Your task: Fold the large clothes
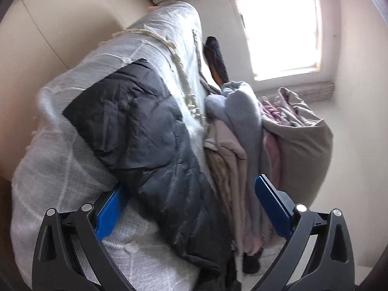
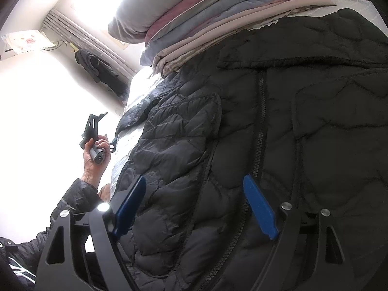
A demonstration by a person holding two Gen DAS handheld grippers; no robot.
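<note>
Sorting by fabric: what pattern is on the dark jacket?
Black quilted stitching on the jacket, clearest in the right wrist view.

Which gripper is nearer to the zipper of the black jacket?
Right. The right gripper hangs open just over the jacket, beside its zipper. The left gripper is off the jacket's far edge.

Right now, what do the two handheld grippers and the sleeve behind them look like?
Both match: the left gripper and the right gripper have flat blue finger pads on black angular linkage arms with triangular cut-outs and round silver pivot pins. In the right wrist view the left gripper's handle looks grey and cylindrical. The sleeve above it is black, shiny and quilted. No cables show.
</note>
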